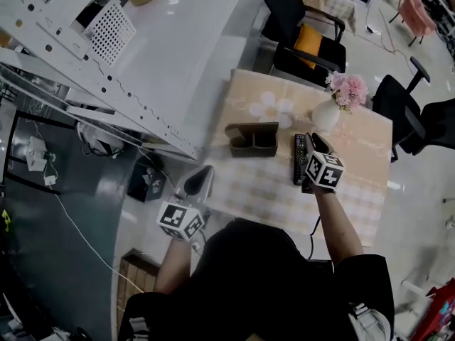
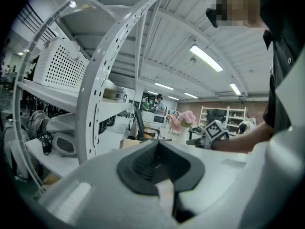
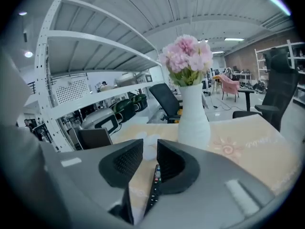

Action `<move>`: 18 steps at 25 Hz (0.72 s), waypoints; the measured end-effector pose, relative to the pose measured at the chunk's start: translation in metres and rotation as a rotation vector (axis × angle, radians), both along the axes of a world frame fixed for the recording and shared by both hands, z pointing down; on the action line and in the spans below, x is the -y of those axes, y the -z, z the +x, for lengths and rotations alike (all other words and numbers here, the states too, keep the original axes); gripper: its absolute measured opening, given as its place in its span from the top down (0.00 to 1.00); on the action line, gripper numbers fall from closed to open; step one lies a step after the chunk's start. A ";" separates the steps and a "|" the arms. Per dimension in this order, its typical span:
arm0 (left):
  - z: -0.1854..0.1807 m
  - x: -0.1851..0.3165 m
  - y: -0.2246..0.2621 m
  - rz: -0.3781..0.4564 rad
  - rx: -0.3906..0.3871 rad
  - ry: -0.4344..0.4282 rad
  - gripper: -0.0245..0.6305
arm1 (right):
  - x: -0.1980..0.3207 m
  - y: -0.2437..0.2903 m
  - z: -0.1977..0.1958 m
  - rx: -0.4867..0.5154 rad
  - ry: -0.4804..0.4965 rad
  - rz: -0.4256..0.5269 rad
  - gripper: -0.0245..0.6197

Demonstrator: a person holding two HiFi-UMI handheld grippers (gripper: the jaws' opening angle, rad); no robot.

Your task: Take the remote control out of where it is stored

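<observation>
Right gripper (image 3: 150, 149) is released: the dark ribbed pads stand a narrow gap apart with nothing pinched between them. Seen through and below that gap is the slim black remote control (image 3: 153, 187) with coloured buttons. It lies flat on the beige checked tablecloth (image 1: 256, 190), not in any pad's grip. In the head view the remote sits just beside this gripper on its left side. It lies just right of the dark brown two-compartment holder box (image 1: 253, 139), close to it but apart, so it reads as already out of storage. Key relation: the remote's long axis runs away from the person, about in line with the way the right gripper points. It lies under the jaws rather than ahead of them. Any re-grasp would likely mean dropping straight down and closing across its narrow width. Past the jaws stands the white ceramic vase of pink flowers (image 3: 193, 113), further along the cloth and well beyond the remote's far end. Left gripper (image 2: 157, 149) is clenched, pad tips together on nothing. It hangs off the table's near left edge by the white metal shelving rack (image 2: 90, 94), well apart from the remote. So the right hand is clearly the nearer.
</observation>
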State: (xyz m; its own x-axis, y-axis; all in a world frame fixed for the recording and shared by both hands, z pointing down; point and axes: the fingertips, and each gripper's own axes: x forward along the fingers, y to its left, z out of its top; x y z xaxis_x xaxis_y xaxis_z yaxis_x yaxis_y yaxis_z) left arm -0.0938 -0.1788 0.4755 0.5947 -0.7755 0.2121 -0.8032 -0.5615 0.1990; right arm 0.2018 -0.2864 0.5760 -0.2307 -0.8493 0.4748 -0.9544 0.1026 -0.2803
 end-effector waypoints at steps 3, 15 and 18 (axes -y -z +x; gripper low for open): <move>-0.007 0.005 0.007 0.018 -0.003 0.007 0.96 | -0.002 0.022 -0.006 -0.001 0.003 0.055 0.81; -0.028 0.015 0.029 0.095 -0.015 0.019 0.96 | -0.025 0.091 -0.050 -0.052 0.102 0.256 0.93; -0.031 0.015 0.032 0.104 -0.027 0.020 0.96 | -0.030 0.095 -0.060 -0.066 0.127 0.271 0.94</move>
